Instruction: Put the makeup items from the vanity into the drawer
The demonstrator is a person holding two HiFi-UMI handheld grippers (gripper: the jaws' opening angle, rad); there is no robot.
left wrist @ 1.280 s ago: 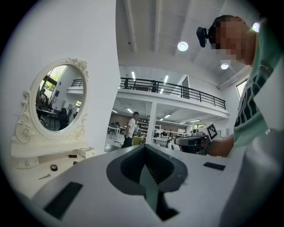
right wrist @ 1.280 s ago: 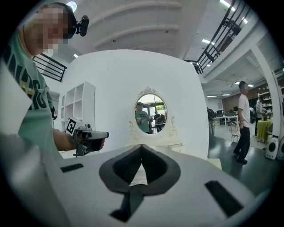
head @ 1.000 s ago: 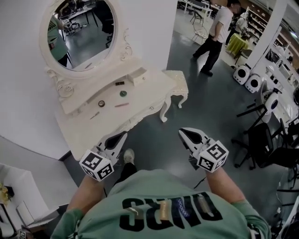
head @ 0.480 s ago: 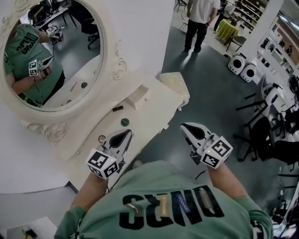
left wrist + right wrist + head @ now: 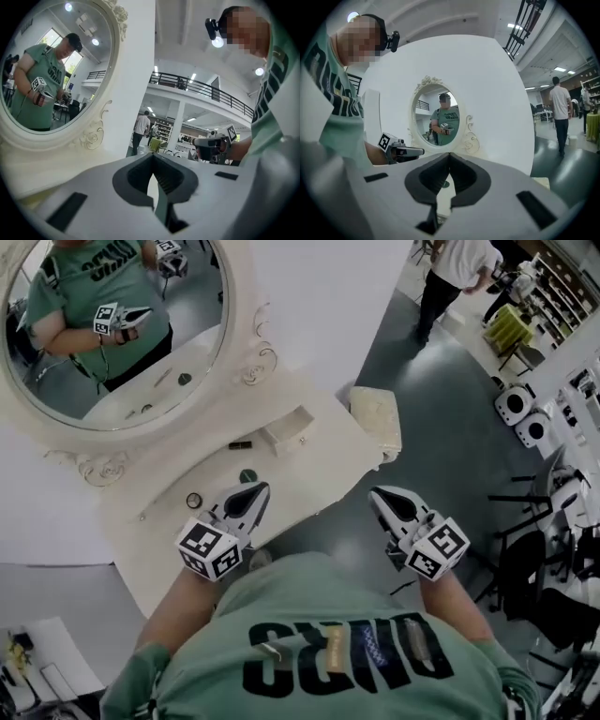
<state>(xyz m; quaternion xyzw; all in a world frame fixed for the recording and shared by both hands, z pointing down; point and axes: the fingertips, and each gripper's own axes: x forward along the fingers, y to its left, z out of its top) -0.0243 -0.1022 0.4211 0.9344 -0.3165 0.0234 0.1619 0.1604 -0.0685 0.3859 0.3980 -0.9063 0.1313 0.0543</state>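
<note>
**A:** Head view has the makeup lying on the vanity desk (image 5: 309,465). There is a dark green round piece (image 5: 247,476) and a small ring-shaped one (image 5: 194,501) nearer the desk's left end. A short dark stick (image 5: 241,444) lies just beside a little white box (image 5: 286,430) at the mirror's foot.

**B:** Is that box the drawer?

**A:** Can't tell; its front faces away from the camera. The items are too small to name any closer.

**B:** And the tools?

**A:** The left tool (image 5: 253,491) hangs over the desk's front edge, close to the green piece, and covers part of the top there. Its own view shows the jaws clenched tip to tip with nothing between them. The right tool (image 5: 382,495) is off the desk, over the dark floor (image 5: 450,427), and is likewise clenched and empty.

**B:** The mirror?

**A:** The oval mirror (image 5: 112,324) has its upper left cut off by the frame. It reflects the green-shirted wearer holding a tool.

**B:** Anything to the right?

**A:** A cream padded piece (image 5: 377,418) sits at the desk's right end; stool or part of the desk, I can't say. Farther off stands a person (image 5: 450,277), head cut off by the top edge.
</note>
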